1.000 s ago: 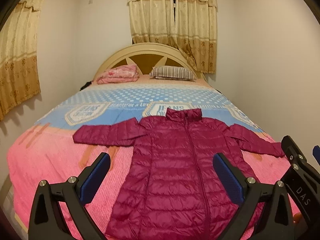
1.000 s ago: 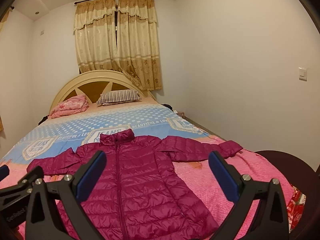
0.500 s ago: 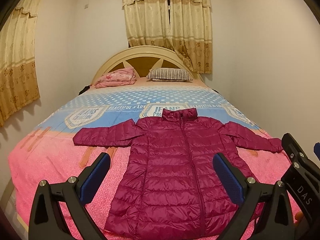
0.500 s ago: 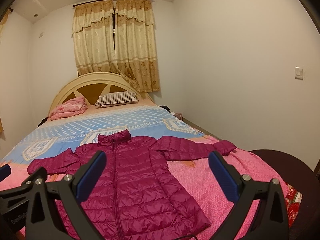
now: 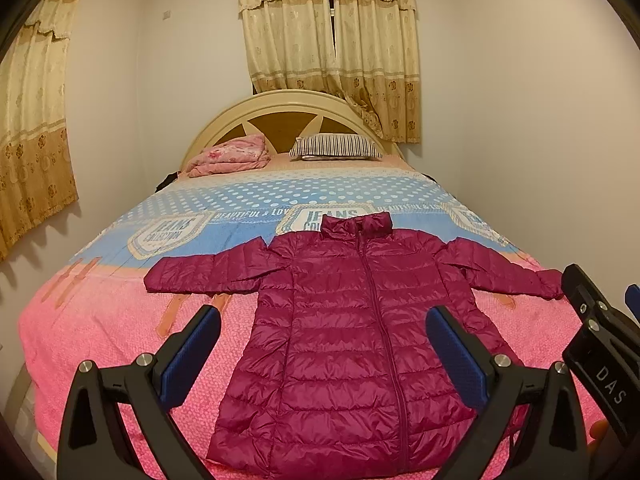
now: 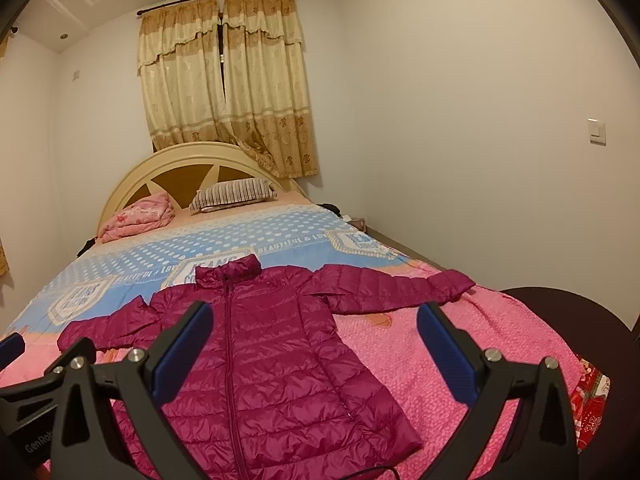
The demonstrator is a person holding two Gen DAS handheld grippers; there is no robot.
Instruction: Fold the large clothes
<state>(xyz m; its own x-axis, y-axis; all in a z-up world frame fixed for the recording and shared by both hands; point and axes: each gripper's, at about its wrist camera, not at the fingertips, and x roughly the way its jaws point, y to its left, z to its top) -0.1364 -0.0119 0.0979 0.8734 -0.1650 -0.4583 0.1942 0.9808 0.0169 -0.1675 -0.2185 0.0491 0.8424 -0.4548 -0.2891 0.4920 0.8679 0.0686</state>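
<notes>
The magenta puffer jacket (image 5: 352,344) is lying flat and face up on the bed (image 5: 100,320), zipped closed, with its collar pointing to the headboard (image 6: 132,168) and both sleeves stretched out to the sides. The left gripper (image 5: 322,350) and the right gripper (image 6: 314,346) are both hanging above the hem end of the jacket with their jaws spread wide, and neither one is touching or holding anything. In my judgement the fold is not yet begun, so the step in hand is the approach for the first grasp. To do it well, each gripper should be reaching for the sleeve on its own side, taking it near the cuff and pinching all the padded layers. The fabric looks shiny and slippery, so a shallow pinch is risking a slip.
</notes>
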